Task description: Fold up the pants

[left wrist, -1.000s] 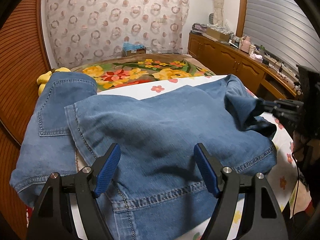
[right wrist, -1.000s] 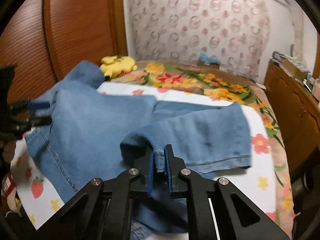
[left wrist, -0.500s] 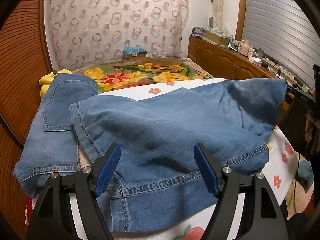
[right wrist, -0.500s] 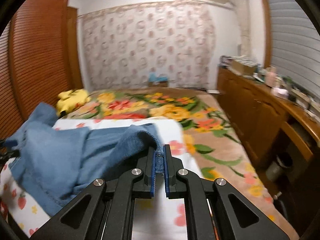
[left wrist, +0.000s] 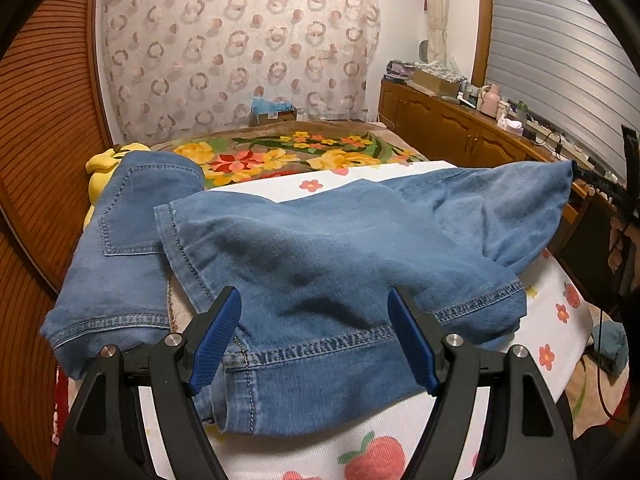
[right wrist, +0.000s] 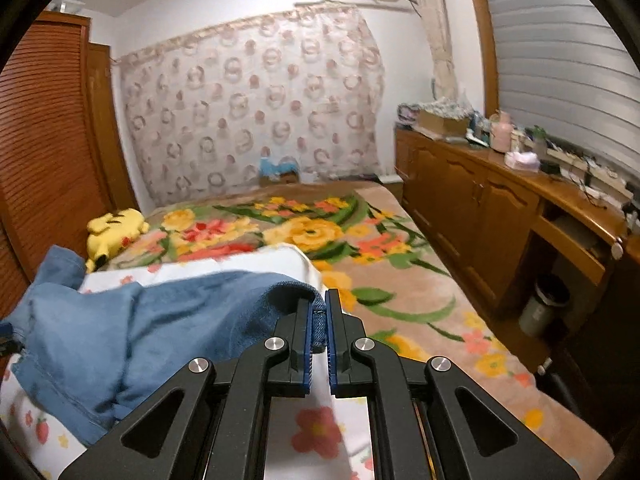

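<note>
Faded blue denim pants [left wrist: 320,272] with contrast stitching lie rumpled across the bed, a back pocket showing on the left portion; one leg's hem end is lifted off the sheet and stretched out rightward

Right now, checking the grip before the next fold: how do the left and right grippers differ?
The left gripper stands open above the jeans, holding nothing; the right gripper is shut on a pinched hem of them. The left hovers over the waistband end lying on the bed; the right holds its corner lifted off the sheet. Both have blue pads on black fingers.
</note>
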`<state>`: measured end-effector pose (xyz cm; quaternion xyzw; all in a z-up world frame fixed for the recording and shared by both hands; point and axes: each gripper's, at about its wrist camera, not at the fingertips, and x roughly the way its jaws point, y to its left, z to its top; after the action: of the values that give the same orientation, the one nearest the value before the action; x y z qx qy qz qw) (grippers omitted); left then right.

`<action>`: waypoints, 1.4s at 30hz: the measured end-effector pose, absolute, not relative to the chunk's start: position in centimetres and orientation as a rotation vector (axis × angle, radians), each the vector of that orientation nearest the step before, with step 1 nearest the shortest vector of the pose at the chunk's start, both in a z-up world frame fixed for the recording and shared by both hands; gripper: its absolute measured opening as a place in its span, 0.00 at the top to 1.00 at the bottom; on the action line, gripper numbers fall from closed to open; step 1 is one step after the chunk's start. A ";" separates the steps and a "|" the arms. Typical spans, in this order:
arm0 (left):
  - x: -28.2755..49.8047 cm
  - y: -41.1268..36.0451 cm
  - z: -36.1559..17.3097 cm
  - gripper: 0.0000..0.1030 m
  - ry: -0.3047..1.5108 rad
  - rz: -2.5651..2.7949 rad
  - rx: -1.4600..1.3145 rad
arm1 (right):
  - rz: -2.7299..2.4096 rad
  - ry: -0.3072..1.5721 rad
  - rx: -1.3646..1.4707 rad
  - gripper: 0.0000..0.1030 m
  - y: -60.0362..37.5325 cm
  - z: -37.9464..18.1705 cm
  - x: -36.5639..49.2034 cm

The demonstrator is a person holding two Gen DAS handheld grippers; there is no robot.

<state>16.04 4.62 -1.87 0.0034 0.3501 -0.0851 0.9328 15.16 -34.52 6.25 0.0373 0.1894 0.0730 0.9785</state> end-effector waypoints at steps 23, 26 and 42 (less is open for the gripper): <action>8.5 9.8 -1.5 0.26 0.664 -0.089 -0.036 | 0.704 0.208 -0.152 0.95 -14.9 18.3 7.3; 8.1 10.0 -1.8 0.26 0.667 -0.087 -0.043 | 0.775 0.275 -0.186 0.95 -13.3 17.8 8.4; 10.1 7.3 -2.2 0.26 0.681 -0.135 -0.024 | 0.779 0.490 -0.291 0.59 -15.5 16.5 10.2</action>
<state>10.05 7.33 -2.16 -0.0119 0.3337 -0.0661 0.9403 10.25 -15.50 16.53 -0.1398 0.2356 0.3746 0.8858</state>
